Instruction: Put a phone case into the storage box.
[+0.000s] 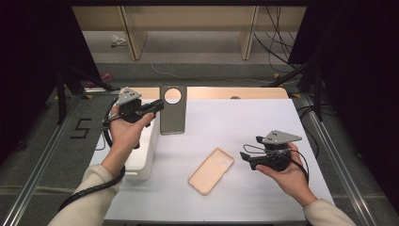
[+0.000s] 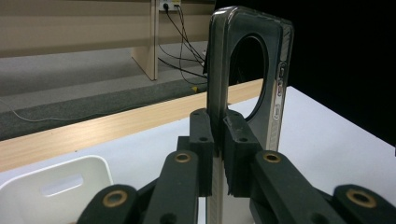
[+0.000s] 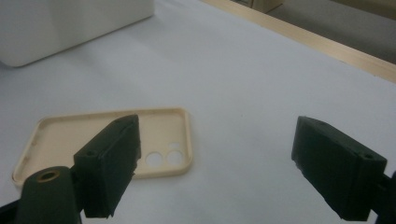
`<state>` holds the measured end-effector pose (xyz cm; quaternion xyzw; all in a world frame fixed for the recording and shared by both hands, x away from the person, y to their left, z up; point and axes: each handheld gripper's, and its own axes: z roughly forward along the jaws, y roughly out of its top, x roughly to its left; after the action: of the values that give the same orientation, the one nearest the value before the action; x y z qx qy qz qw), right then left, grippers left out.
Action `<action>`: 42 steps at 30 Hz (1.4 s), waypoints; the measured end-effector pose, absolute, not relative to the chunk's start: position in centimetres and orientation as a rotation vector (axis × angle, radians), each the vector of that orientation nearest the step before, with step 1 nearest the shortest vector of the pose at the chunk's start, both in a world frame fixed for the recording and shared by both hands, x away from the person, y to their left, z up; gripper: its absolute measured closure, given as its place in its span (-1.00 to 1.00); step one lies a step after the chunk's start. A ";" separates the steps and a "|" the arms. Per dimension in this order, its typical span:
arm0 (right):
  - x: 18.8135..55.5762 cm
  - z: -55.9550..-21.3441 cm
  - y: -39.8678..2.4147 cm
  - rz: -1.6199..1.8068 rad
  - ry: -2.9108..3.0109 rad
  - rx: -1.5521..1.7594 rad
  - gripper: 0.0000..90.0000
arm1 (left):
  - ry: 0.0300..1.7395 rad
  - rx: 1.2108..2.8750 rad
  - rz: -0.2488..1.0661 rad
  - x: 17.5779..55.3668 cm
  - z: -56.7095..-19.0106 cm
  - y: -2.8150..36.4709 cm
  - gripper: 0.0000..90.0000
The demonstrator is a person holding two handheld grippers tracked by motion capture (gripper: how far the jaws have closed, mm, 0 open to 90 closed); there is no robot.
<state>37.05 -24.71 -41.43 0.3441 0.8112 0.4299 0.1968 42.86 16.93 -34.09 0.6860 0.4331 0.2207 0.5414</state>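
Grey phone case [image 1: 173, 110] stands upright, clamped between the left tongs [image 1: 157, 106].

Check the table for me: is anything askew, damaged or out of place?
Nothing looks damaged or spilled. The dark phone case stands on end, pinched at one edge by the left gripper. The beige phone case lies hollow side up, at a slant on the white mat, below the open right gripper.

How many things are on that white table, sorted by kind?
Phone cases: 2, a dark case held upright by the left gripper and a beige case lying flat.
White bins: 1, the bin at the table's left.
Total: 3.
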 end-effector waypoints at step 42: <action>37.2 -41.5 -25.0 1.224 2.238 1.001 -0.64 | 1.061 1.603 0.582 44.7 -33.5 20.5 0.84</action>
<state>37.21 -25.03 -41.50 0.3580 0.8004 0.4376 0.1994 44.71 20.48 -33.51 0.6734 0.4456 0.2445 0.5368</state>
